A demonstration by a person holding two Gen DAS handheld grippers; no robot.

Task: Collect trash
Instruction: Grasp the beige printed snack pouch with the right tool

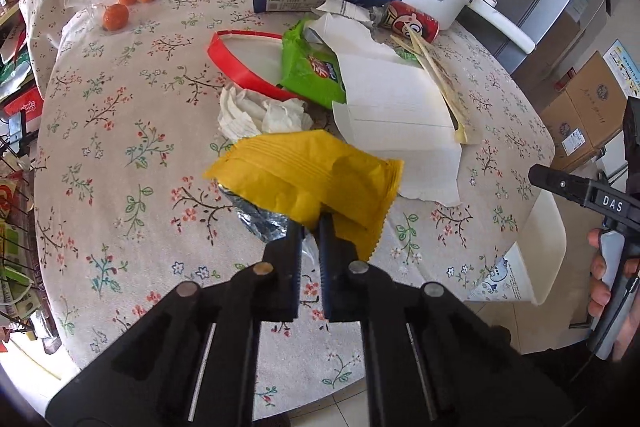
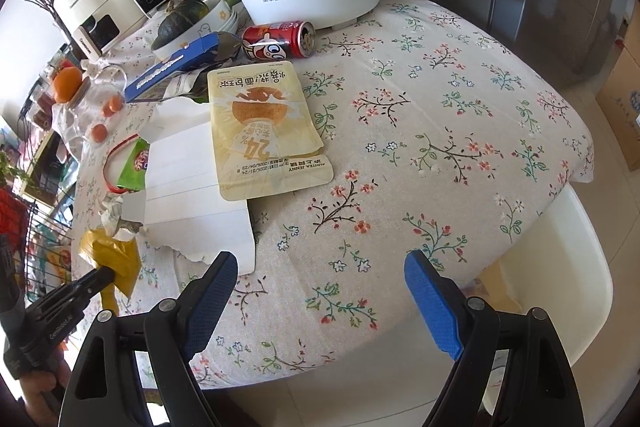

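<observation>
A: Where is the yellow wrapper (image 1: 308, 179)?
B: Near the table's (image 1: 120, 155) front edge, pinched at its near corner by the left gripper (image 1: 311, 223), a crumpled tissue (image 1: 260, 115) just behind.
A: And the right gripper (image 2: 320, 279)?
B: Spread wide, holding nothing, over bare cloth at the front edge; a beige pouch (image 2: 264, 131) lies on white paper (image 2: 192, 203) beyond.

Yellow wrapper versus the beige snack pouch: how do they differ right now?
The yellow wrapper is crumpled and pinched in the shut left tongs; the beige snack pouch lies flat, untouched, with the open right tongs well short of it. The wrapper is plain yellow with a silver lining; the pouch is printed. The wrapper sits near the table edge, beside the torn white box; the pouch rests partly on top of that box. Both look like empty snack packaging.
</observation>
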